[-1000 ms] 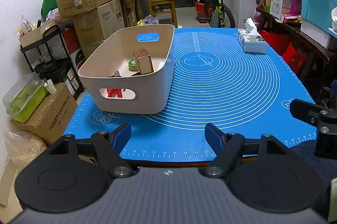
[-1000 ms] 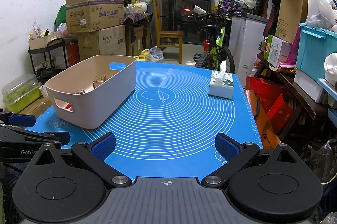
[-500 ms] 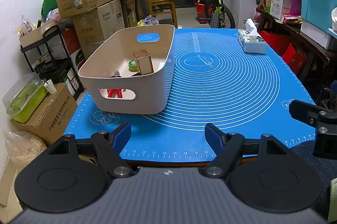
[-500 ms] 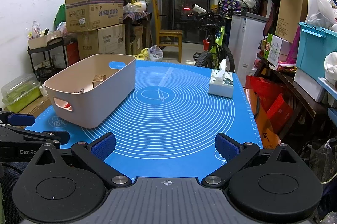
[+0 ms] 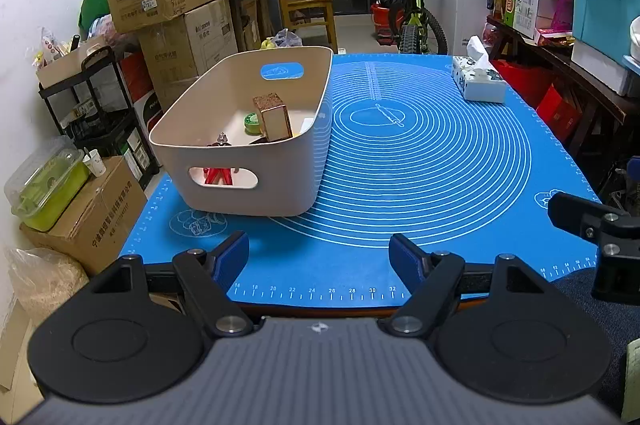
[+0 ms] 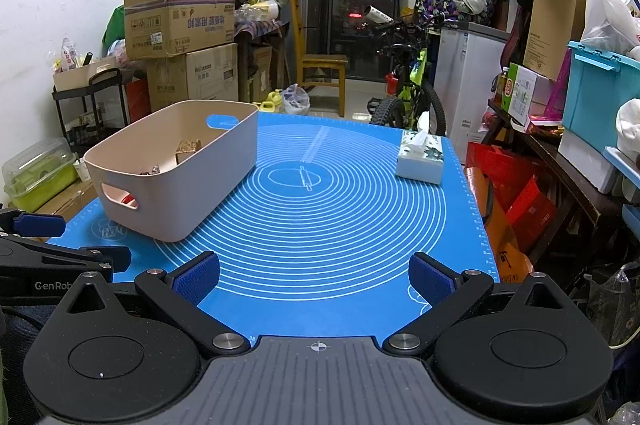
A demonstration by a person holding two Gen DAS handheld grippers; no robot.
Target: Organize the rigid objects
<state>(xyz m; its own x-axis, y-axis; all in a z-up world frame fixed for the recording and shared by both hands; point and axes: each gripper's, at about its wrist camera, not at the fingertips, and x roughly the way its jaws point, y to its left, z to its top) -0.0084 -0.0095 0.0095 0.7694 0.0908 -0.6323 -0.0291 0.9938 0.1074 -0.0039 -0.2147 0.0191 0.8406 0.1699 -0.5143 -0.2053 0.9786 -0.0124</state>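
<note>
Hovering at the near edge of the blue mat (image 5: pixel 400 185), left gripper (image 5: pixel 318 257) and right gripper (image 6: pixel 316 275) both spread wide, nothing between the pads. Beyond, on the mat's left side: beige bin (image 5: pixel 248 161), likely light, stiff, smooth-walled; best taken by the rim or the handle slot. Inside the bin: cork-topped box (image 5: pixel 274 119), green round tin (image 5: pixel 252 123), red figure (image 5: pixel 218 175), all seemingly rigid and small. Far right of the bin, well apart: tissue box (image 5: pixel 478 83), soft-topped. Nothing blocking the way between.

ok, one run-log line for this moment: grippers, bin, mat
left gripper: open, empty | right gripper: open, empty | beige plastic bin: holds red figure, cork-topped box | blue silicone mat: tissue box only
</note>
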